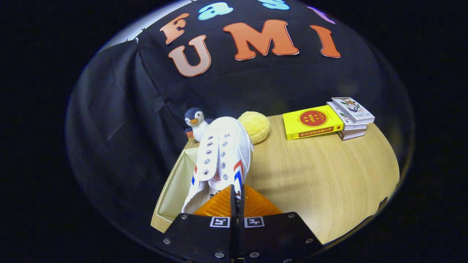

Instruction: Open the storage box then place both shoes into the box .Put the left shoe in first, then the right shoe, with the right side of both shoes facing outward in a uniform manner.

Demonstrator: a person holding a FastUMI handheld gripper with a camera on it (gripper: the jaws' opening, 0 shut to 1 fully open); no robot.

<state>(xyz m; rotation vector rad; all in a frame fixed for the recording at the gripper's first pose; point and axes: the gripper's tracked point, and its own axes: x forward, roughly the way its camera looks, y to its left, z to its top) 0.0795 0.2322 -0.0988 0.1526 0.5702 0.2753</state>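
Single fisheye on the gripper [237,199], looking forward and down along its fingers; white shoe [222,160] close ahead, wooden table [329,182] and booth wall beyond.

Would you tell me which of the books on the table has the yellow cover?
The yellow book lying flat beside the stack of pale books, on the side nearer the round yellow plush.

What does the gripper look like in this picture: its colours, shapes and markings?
The gripper has two orange fingers with ribbed, wedge-shaped surfaces. They sit on flat black plates fastened with silver screws. Each plate carries a small square black-and-white marker close to the middle seam. No cable or sleeve can be seen.
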